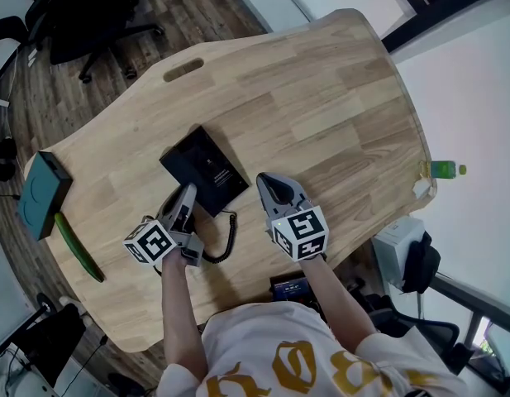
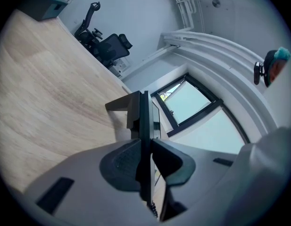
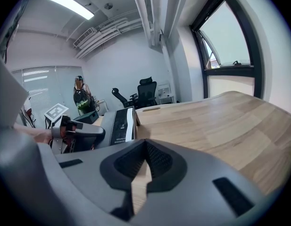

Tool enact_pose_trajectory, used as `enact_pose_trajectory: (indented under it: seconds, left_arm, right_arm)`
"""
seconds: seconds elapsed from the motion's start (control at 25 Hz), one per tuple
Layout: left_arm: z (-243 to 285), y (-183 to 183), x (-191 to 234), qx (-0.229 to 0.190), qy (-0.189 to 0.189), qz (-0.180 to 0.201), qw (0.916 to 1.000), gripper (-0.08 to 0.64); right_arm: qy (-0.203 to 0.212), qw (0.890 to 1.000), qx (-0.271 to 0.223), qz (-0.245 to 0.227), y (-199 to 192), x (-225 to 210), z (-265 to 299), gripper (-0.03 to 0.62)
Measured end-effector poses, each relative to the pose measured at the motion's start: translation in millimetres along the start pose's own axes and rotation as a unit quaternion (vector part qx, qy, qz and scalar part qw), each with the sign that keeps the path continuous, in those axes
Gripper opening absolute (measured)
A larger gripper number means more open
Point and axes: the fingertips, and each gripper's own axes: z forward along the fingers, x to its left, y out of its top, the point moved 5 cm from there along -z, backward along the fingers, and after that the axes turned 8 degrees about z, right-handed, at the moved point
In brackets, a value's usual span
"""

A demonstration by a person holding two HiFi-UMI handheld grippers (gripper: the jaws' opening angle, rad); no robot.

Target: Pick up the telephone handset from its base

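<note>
Both forearms reach forward from the bottom of the head view, over the near edge of the wooden table (image 1: 321, 106).

Left gripper (image 1: 187, 192): angled slightly downward and rolled onto its side, marker cube toward me. Its jaws are clamped narrow on the black telephone handset (image 2: 144, 117), which I see edge-on between the pads. The handset sits at the near left corner of the black base (image 1: 207, 170). I cannot tell whether it is clear of the base. The coiled cord (image 1: 228, 242) loops on the table just behind the gripper.

Right gripper (image 1: 268, 182): tilted down toward the table, just right of the base, not touching it. Jaws together, nothing between them.
</note>
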Motion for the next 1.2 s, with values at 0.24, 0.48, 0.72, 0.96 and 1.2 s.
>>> enact_pose_trajectory:
  seconds: [0.24, 0.48, 0.72, 0.96, 1.2]
  left_arm:
    - [-0.4, 2.7, -1.9, 0.002, 0.004, 0.002, 1.0000, 0.078]
    - [-2.0, 1.5, -5.0, -0.004, 0.007, -0.016, 0.9998, 0.077]
    - [-2.9, 1.9, -7.8, -0.007, 0.002, -0.039, 0.9992, 0.077]
    - [-5.2, -1.2, -10.4, -0.006, 0.000, -0.058, 0.9983, 0.072]
    - [-6.6, -5.5, -12.2, -0.005, -0.010, -0.063, 0.9980, 0.072]
  right_arm:
    - [-0.001, 1.000, 0.000, 0.000, -0.1, -0.6, -1.6, 0.005]
    - [-0.002, 1.000, -0.001, -0.002, -0.1, -1.3, -3.6, 0.005]
    - [0.003, 1.000, -0.001, -0.003, 0.8, 4.2, -3.2, 0.005]
    - [0.004, 1.000, -0.004, -0.004, 1.8, 6.9, -3.9, 0.005]
    - [0.004, 1.000, -0.006, -0.006, 4.6, 8.0, -5.1, 0.005]
